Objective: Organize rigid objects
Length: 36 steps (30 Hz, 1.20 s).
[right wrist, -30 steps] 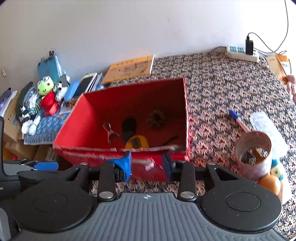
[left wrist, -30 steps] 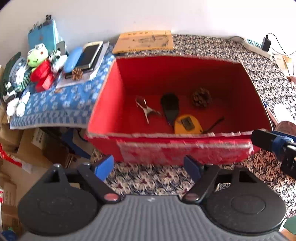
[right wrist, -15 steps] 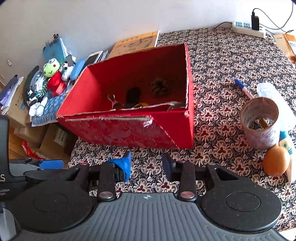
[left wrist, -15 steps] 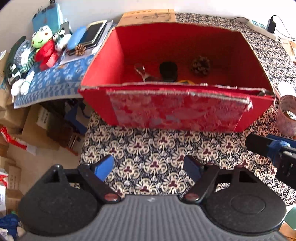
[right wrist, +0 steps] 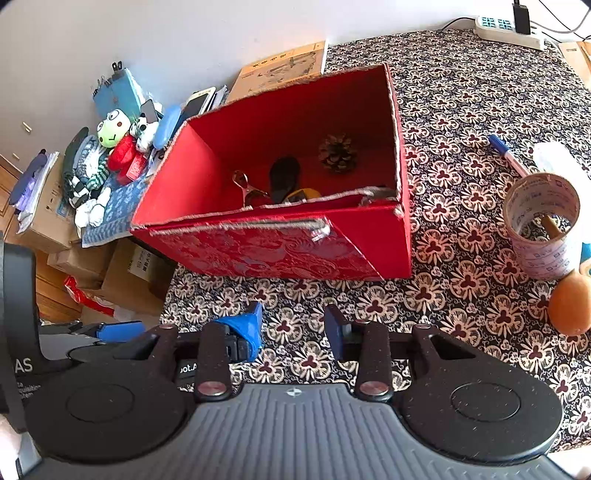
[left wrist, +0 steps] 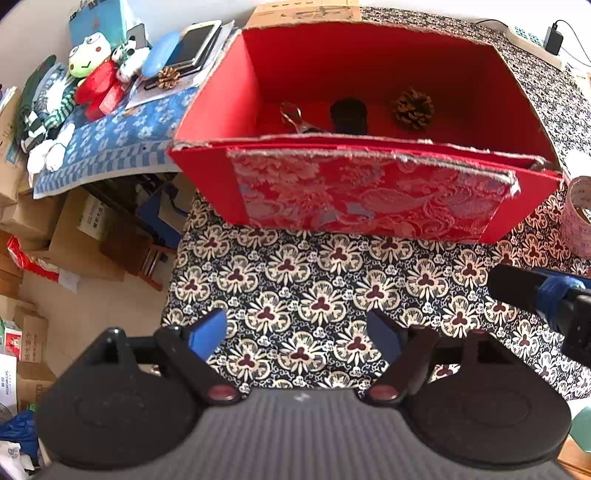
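Observation:
A red box (left wrist: 369, 195) (right wrist: 288, 251) stands on the flower-patterned cloth. Inside it lie a pine cone (left wrist: 413, 108) (right wrist: 338, 153), a black oval thing (left wrist: 349, 114) (right wrist: 283, 177), metal clippers (left wrist: 293, 117) (right wrist: 246, 187) and a yellow thing (right wrist: 304, 194). My left gripper (left wrist: 297, 334) hangs open over the cloth in front of the box, nothing between its fingers. My right gripper (right wrist: 293, 325) is open too, narrower, and empty, also short of the box's front wall. To the right stand a tape roll (right wrist: 541, 225), a blue pen (right wrist: 508, 157) and an orange ball (right wrist: 570, 308).
Left of the box a blue cloth (left wrist: 110, 144) holds plush toys (left wrist: 92, 70), a phone (left wrist: 195, 42) and a second pine cone (left wrist: 168, 76). Cardboard boxes (left wrist: 74, 236) sit on the floor below the table's left edge. A power strip (right wrist: 509, 26) lies at the far right.
Both cameras have tipped downward, so the box now sits higher in each view and more cloth shows before it. Both grippers keep the same opening and hold nothing.

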Motion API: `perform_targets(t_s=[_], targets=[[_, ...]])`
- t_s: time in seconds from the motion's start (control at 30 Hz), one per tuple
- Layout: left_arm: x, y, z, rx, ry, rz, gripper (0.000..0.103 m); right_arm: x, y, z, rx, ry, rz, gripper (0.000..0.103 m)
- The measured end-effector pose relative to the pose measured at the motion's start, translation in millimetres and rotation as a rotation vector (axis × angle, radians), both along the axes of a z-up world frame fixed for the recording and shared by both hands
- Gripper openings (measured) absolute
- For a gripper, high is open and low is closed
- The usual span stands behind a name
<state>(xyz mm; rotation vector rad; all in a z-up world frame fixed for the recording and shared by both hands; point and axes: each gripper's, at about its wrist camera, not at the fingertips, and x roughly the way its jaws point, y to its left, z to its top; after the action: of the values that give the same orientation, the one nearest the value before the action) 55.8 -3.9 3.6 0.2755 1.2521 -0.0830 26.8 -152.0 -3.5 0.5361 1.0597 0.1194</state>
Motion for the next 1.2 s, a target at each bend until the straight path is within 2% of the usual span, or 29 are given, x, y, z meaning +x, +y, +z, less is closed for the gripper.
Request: perform_targets(t_s=[0.27,0.47,0.77,1.2], targets=[[23.6,4.0,17.5,-0.034,-0.034,-0.014,0.079,18.3,-0.2,22.7,0.005,-0.053,-0.018,0.02],[45.4,6.5,32.6,-0.062,-0.081,-0.038,0.079,36.9,5.0,34.4,-0.034,-0.11,-0.033,0.021],[77.3,5.5,41.7,-0.09,-0.145,-0.102,0.08,62.0,6.2,28.9,-0.09,-0.15,-0.091,0.021],[110.4,-0.6,28.8,-0.084,-0.182,-0.181,0.08,86.5,9.4,9.4,-0.166,-0.161,-0.147,0.021]])
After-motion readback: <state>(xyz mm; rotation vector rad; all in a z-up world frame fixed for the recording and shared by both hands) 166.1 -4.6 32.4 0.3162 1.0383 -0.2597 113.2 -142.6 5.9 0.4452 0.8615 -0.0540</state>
